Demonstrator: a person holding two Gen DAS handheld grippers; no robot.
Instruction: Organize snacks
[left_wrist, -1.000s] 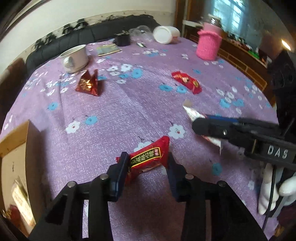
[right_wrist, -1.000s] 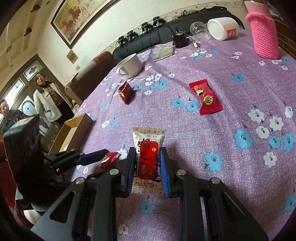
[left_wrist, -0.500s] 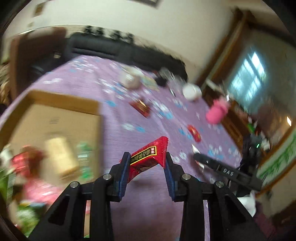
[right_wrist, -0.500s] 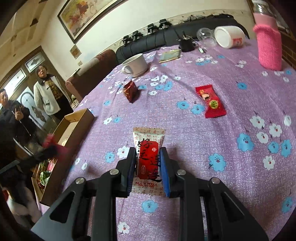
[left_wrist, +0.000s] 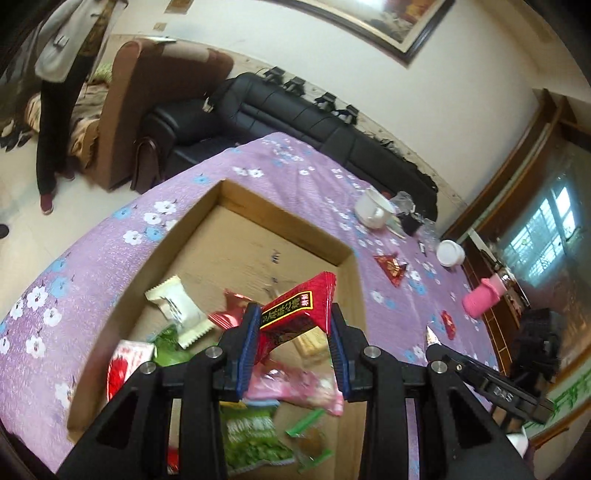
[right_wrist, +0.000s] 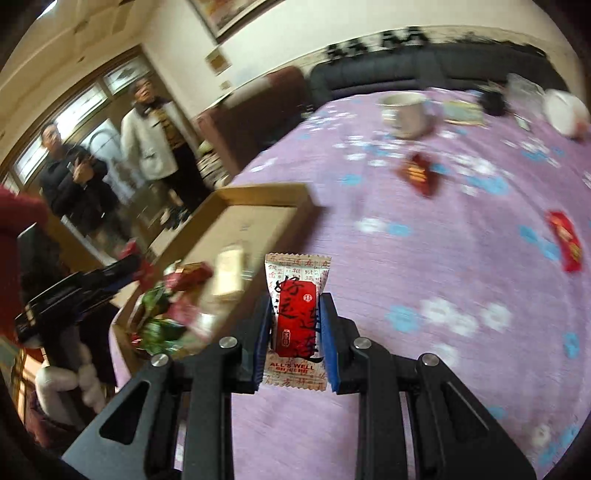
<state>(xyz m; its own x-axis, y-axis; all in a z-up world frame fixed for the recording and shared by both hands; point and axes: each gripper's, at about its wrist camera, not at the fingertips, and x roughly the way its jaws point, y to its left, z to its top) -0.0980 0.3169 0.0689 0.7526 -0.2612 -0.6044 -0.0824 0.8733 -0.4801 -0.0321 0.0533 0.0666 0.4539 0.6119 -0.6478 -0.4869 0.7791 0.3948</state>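
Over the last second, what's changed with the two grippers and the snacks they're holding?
The left hand-held gripper carried its red snack packet from the purple tablecloth to above the open cardboard box, still clamped, not released. The right hand-held gripper swung toward the box too, still holding the white-and-red snack packet. The two red packets left on the cloth stayed put.

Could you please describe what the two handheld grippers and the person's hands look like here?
Both the left gripper and the right gripper are matte black with triangular cut-outs, silver screws and blue fingertip pads. The right one carries "DAS" lettering. A white glove and a red sleeve show.
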